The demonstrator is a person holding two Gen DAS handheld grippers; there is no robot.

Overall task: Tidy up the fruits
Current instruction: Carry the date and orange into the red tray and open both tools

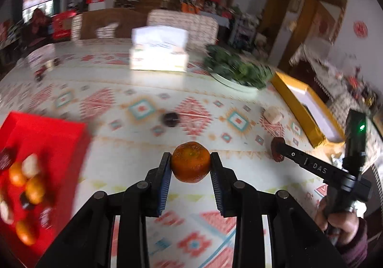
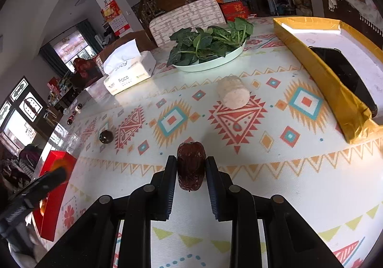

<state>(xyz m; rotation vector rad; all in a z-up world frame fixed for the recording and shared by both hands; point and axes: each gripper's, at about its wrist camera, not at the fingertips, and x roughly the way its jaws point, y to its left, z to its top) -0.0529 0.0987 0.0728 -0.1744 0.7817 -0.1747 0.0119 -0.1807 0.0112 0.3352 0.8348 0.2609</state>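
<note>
My left gripper [image 1: 190,160] is shut on an orange mandarin [image 1: 190,165], held above the patterned tablecloth. Left of it, blurred, lies a red box [image 1: 47,138] with several mandarins, pale pieces and dark fruits inside. My right gripper [image 2: 191,160] is shut on a wrinkled dark red date [image 2: 191,167], low over the cloth. The left wrist view shows that gripper's finger [image 1: 311,165] with the date [image 1: 275,156] at its tip, and the hand [image 1: 342,227] holding it. A dark round fruit [image 2: 106,136] and a pale cylindrical piece [image 2: 233,95] lie loose on the table.
A white plate [image 2: 191,68] of green leaves and a tissue box [image 2: 129,76] stand at the far side. A yellow box [image 2: 335,90] holding a flat black object [image 2: 344,74] runs along the right edge. The red box [image 2: 56,167] is at the left edge, with chairs behind the table.
</note>
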